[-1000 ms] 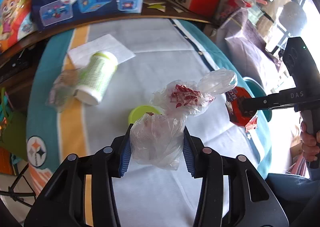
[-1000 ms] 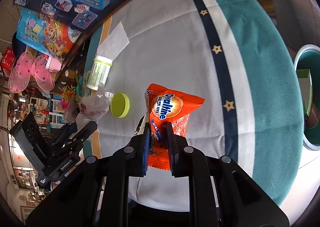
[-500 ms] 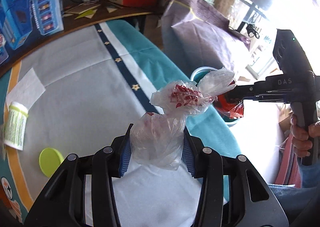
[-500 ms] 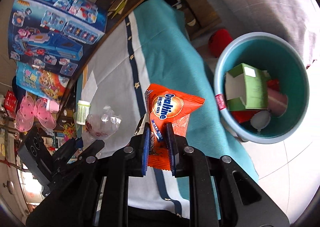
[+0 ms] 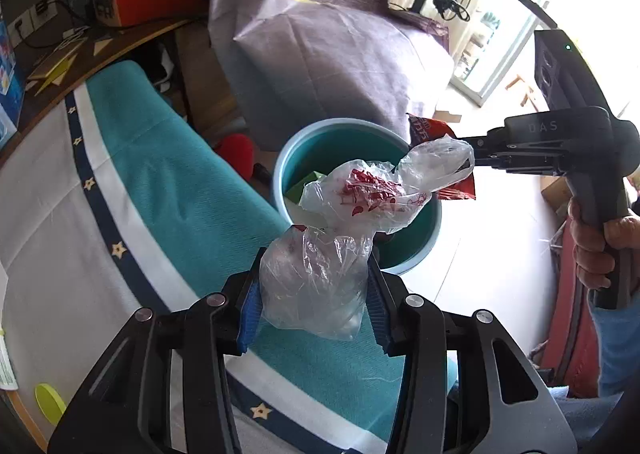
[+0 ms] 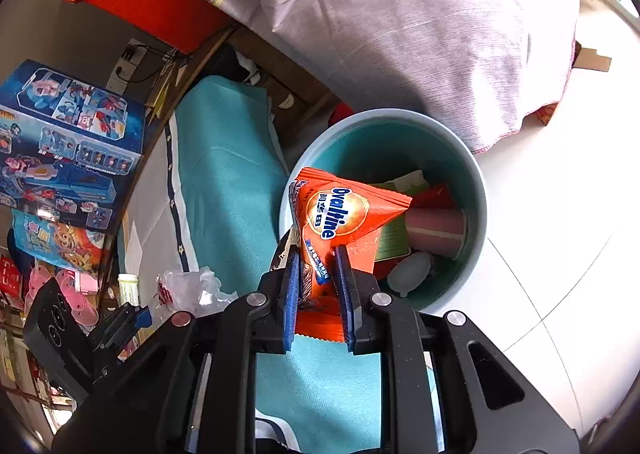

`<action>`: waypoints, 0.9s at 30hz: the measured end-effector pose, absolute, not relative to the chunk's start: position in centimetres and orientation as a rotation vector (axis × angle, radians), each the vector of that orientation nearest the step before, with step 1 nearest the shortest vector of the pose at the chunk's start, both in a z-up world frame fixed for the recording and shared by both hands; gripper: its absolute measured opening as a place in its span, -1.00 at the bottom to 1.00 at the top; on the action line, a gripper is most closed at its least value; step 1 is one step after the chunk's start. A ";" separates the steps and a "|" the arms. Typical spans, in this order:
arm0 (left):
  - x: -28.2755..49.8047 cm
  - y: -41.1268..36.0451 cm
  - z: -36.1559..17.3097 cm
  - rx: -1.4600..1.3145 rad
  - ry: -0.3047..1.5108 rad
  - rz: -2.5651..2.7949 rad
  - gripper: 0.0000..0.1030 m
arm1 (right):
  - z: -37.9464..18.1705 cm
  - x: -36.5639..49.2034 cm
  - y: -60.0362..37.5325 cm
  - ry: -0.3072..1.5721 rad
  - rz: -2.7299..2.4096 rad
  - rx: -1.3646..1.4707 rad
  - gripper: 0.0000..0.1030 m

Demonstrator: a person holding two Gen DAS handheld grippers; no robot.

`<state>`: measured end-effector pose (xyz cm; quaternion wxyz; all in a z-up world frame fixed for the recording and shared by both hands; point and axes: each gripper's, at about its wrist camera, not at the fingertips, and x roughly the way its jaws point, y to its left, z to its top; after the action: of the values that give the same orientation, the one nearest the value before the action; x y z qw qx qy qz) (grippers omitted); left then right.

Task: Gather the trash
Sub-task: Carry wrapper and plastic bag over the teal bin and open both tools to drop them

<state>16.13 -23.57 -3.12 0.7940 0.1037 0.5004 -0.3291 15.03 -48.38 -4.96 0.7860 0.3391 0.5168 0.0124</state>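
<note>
A crumpled clear plastic bag with red print [image 5: 360, 197] sticks up from my left gripper [image 5: 314, 294], which is shut on its lower part, above the table's edge beside a round teal bin [image 5: 304, 141] on the floor. An orange Ovaltine wrapper [image 6: 340, 213] stands between the blue pads of my right gripper [image 6: 318, 274], directly over the bin [image 6: 476, 181]. Those jaws are opening, with the pads still against the wrapper. The left wrist view shows the right gripper [image 5: 476, 157] in a hand, its tips hidden behind the bag. The left gripper [image 6: 140, 316] and its bag [image 6: 184, 286] show at lower left.
The bin holds a green carton [image 6: 394, 238], a pink cup [image 6: 436, 232] and other trash. A teal-and-white cloth [image 5: 180, 181] covers the table. A purple-grey draped bulk [image 5: 340, 53] stands behind the bin. Toy boxes [image 6: 68, 141], a white bottle [image 6: 128, 286] and a green lid [image 5: 48, 402] lie leftward.
Both grippers have swung from over the table to the bin at its side, each still carrying its item. The right gripper's pads stand slightly wider apart around the wrapper.
</note>
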 end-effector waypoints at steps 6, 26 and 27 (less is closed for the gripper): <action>16.5 -26.8 -4.8 0.265 1.122 -0.726 -0.11 | -6.9 15.9 -50.2 1.140 0.020 0.741 -0.01; 17.3 -34.0 -8.9 0.329 1.224 -0.781 -0.08 | -8.3 13.3 -55.2 1.155 -0.064 0.783 0.48; 17.4 -34.3 -9.1 0.330 1.227 -0.782 -0.06 | -8.2 13.2 -55.3 1.153 -0.068 0.783 0.48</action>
<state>17.37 -34.29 -9.08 0.7343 0.1501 0.5582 -0.3559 13.21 -55.31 -8.22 0.7662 0.3606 0.5309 -0.0315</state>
